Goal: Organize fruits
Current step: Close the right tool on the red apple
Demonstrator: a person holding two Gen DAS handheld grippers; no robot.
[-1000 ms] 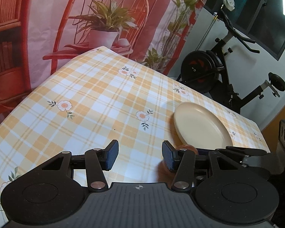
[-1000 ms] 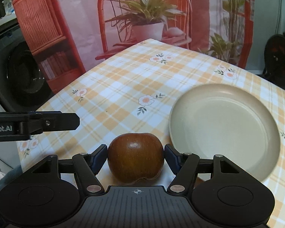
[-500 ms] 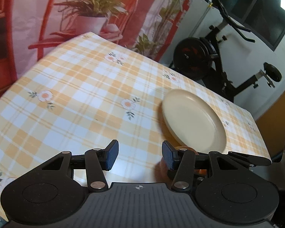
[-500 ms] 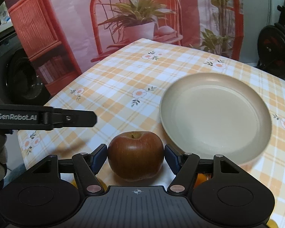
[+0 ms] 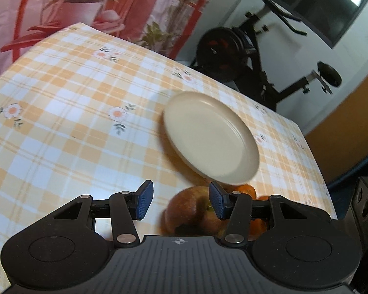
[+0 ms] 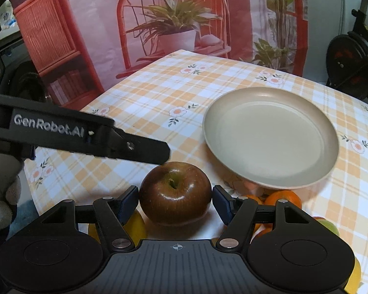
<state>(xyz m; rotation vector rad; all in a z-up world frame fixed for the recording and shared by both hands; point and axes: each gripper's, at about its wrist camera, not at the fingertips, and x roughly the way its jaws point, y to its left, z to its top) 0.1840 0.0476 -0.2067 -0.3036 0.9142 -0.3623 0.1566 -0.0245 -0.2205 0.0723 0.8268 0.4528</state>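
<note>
My right gripper (image 6: 175, 202) is shut on a dark red apple (image 6: 175, 193) and holds it above the table's near edge, short of the beige plate (image 6: 269, 139). Oranges (image 6: 283, 197) and a yellow fruit (image 6: 136, 224) lie below it. My left gripper (image 5: 177, 199) is open and empty; the held apple (image 5: 191, 210) shows behind its right finger, with oranges (image 5: 245, 189) beyond. The plate (image 5: 208, 134) lies ahead of it. The left gripper's finger (image 6: 98, 137) reaches in from the left in the right wrist view, just above the apple.
The table has a yellow checked cloth (image 5: 73, 112). An exercise bike (image 5: 245, 56) stands beyond its far right corner. A green fruit (image 6: 327, 225) and another yellow fruit (image 6: 354, 276) lie at the near right. A printed backdrop hangs behind the table.
The right gripper has lifted the apple higher and tilted forward, so the fruits beneath show. The left gripper has moved right and closer to the apple. Both keep their jaw widths.
</note>
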